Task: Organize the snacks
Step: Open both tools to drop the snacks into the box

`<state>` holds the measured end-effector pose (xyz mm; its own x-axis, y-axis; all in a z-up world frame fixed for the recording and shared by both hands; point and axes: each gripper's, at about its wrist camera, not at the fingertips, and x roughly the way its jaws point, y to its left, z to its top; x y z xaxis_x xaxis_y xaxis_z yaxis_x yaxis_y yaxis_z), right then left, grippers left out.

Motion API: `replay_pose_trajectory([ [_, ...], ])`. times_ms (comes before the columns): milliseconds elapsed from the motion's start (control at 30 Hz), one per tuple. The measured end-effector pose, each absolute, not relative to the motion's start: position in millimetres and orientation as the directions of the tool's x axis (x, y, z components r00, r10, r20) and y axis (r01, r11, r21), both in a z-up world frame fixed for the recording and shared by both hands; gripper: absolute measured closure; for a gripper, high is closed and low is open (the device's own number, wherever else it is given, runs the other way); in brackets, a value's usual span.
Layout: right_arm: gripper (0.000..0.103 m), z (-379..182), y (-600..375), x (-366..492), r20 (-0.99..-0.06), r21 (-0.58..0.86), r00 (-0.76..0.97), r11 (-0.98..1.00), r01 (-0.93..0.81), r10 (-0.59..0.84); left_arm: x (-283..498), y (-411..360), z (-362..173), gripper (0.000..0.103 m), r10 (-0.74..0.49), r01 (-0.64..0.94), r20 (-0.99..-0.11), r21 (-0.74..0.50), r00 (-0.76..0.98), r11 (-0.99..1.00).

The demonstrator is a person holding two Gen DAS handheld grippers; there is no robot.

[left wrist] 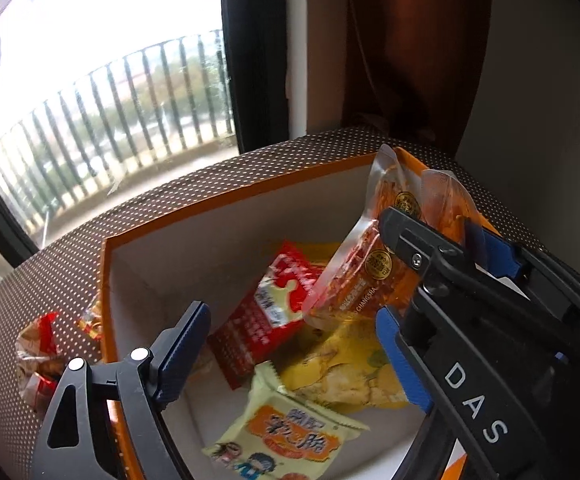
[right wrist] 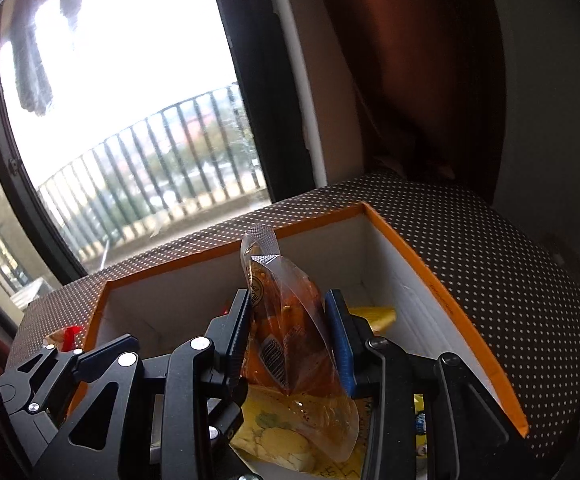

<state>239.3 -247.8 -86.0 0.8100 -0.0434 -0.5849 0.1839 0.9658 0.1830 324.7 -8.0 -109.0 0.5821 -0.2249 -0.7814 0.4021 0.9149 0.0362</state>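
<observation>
Orange box (right wrist: 446, 276): chili packets (right wrist: 290, 336) clamped by right tool (right wrist: 288, 340) | left tool (left wrist: 294, 360) open, empty | to be lowered flat, then released

Black left gripper (left wrist: 294, 356) with blue pads, silver screws, white "DAS" lettering

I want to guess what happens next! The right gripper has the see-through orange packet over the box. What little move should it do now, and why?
Probably open the right gripper so the orange packet drops. Its fingers pinch the packet inside the walls of the box, just above the yellow bag, so it need not go further. The left gripper is open and holds nothing.
</observation>
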Motion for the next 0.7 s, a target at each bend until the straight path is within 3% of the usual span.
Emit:
replay_pose_trajectory([
  [433,0.061,-87,-192,267,-0.639,0.205,0.762,0.978,0.038,0.104,329,37,-105,0.016,-0.149,0.291,-0.754,0.058,0.640,0.955],
  [700,0.060,-92,-170,269,-0.681,0.189,0.724,0.982,0.022,0.114,322,53,-107,0.016,-0.133,0.254,-0.761,0.042,0.635,0.966],
])
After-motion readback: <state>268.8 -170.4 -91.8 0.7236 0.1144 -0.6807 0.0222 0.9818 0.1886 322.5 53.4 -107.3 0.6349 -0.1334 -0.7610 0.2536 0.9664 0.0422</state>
